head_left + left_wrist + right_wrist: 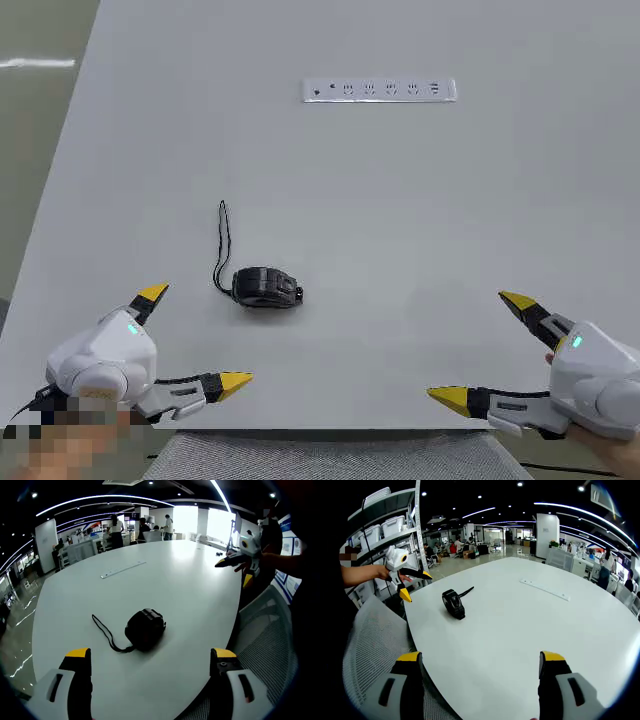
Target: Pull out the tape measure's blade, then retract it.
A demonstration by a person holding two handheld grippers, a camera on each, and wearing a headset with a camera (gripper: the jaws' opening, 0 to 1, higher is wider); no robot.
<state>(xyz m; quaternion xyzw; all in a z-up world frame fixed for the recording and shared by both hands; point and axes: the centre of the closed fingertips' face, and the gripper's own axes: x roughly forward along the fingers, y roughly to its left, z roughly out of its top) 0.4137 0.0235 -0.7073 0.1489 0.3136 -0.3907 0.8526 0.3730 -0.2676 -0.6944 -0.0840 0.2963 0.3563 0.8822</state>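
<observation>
1. Your left tongs (195,336) are at the near left edge of the desk (400,200). The jaws are spread wide, with their yellow tips well apart and only bare desk between them.
2. Your right tongs (480,348) are at the near right edge, spread just as wide and gripping nothing. The two pairs of tongs are well apart from each other.
3. The tape measure (266,288), a dark rounded case, lies on the desk. It is between the two pairs of tongs but nearer your left ones, and a little farther from you than their tips. Neither pair touches it.
4. The blade has not yet been pulled out of the case.
5. A thin black strap (222,245) runs from the left end of the case and lies flat on the desk, stretched away from you.
6. In the left gripper view the tape measure (145,628) is ahead, framed between the two jaws, with the strap trailing off to its left. Your right tongs (232,572) appear at the upper right, held in a hand by the desk's edge.
7. In the right gripper view the tape measure (453,602) is ahead and to the left. Your left tongs (416,585) are beyond it at the desk's edge, with their jaws apart.
8. A white power strip (380,90) lies flat on the far part of the desk, well apart from the tape measure.
9. A grey mesh chair (330,458) is against the near edge of the desk, between your two hands.
</observation>
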